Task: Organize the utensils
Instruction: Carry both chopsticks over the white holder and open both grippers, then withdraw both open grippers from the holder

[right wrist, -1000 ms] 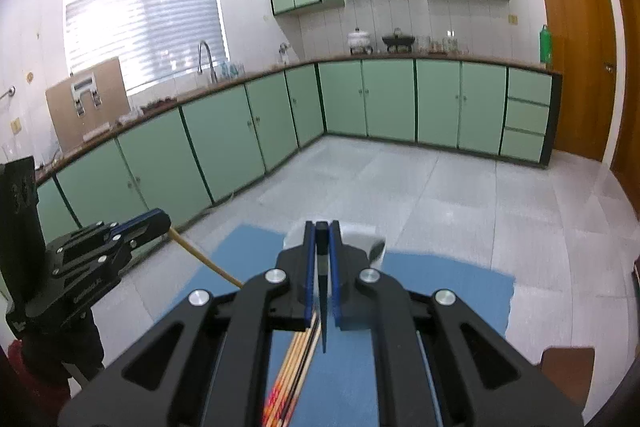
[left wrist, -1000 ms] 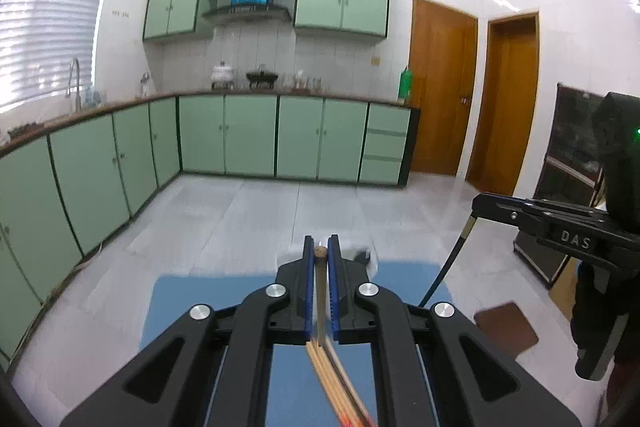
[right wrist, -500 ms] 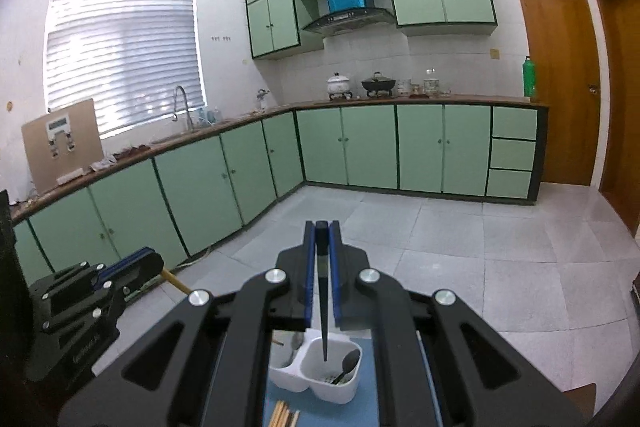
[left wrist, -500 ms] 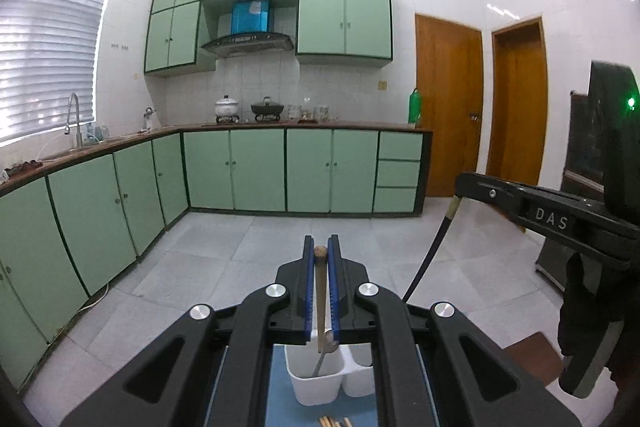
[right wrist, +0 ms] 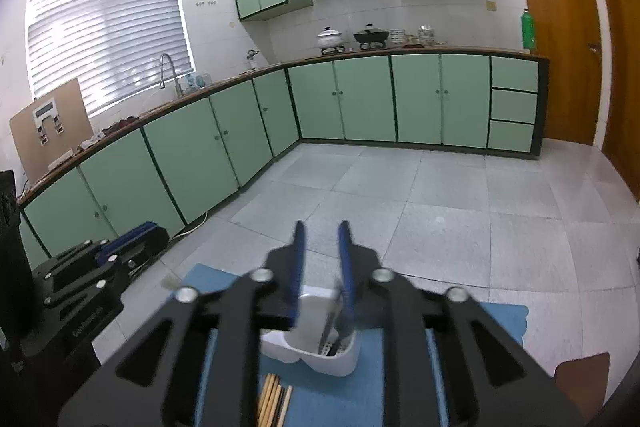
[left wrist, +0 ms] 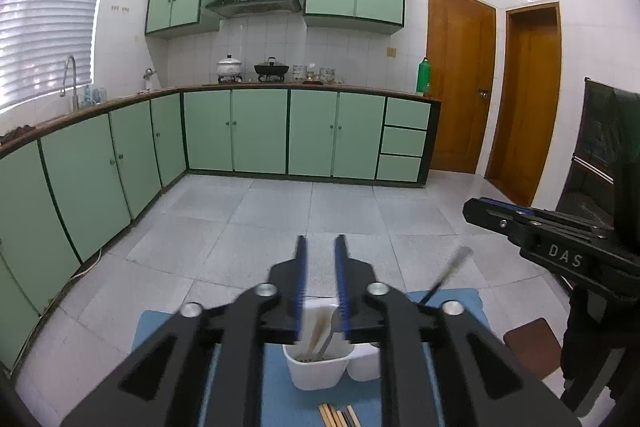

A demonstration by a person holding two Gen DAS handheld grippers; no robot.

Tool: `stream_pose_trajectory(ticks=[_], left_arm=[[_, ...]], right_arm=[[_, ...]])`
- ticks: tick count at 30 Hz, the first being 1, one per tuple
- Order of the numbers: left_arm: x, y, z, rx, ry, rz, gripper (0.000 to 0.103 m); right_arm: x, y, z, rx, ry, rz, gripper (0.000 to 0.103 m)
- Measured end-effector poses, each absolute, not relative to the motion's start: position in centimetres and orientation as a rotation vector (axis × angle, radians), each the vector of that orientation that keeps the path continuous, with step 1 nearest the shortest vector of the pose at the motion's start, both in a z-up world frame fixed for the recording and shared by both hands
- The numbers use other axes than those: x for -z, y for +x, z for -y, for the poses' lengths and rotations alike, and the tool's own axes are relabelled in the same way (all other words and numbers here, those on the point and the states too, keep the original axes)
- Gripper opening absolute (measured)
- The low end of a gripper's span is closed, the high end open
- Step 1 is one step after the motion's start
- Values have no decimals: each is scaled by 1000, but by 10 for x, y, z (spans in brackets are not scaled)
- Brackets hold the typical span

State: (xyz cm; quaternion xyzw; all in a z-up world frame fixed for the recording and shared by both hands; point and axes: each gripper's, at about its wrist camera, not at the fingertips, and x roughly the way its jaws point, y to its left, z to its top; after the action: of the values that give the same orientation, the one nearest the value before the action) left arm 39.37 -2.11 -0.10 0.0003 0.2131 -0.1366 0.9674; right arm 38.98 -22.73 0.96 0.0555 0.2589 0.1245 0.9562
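Both grippers, left [left wrist: 320, 281] and right [right wrist: 322, 269], hover over the white caddy [left wrist: 316, 373] with jaws opening and empty, apparently to drop chopsticks [left wrist: 316, 331] upright into its compartments.

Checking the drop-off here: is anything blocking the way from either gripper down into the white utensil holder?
Nothing visible. The left gripper and right gripper, jaws opening, sit above the white utensil holder, with only utensils already standing in its compartments. The loose chopsticks lie on the blue mat, nearer the camera.
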Motion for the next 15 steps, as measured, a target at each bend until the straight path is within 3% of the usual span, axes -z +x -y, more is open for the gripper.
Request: stream_pose_trajectory(ticks=[2,11,15], left_arm=[[0,384,16,274,-1,-423,29],[6,317,-6,236,-8,-393,59],[35,282,-12,212,-1,-428,65]], right_arm=[[-12,379,233,-242,128,-506,39],[0,304,246,-190,106,-450,71],[31,262,246,-181,118,-471,80]])
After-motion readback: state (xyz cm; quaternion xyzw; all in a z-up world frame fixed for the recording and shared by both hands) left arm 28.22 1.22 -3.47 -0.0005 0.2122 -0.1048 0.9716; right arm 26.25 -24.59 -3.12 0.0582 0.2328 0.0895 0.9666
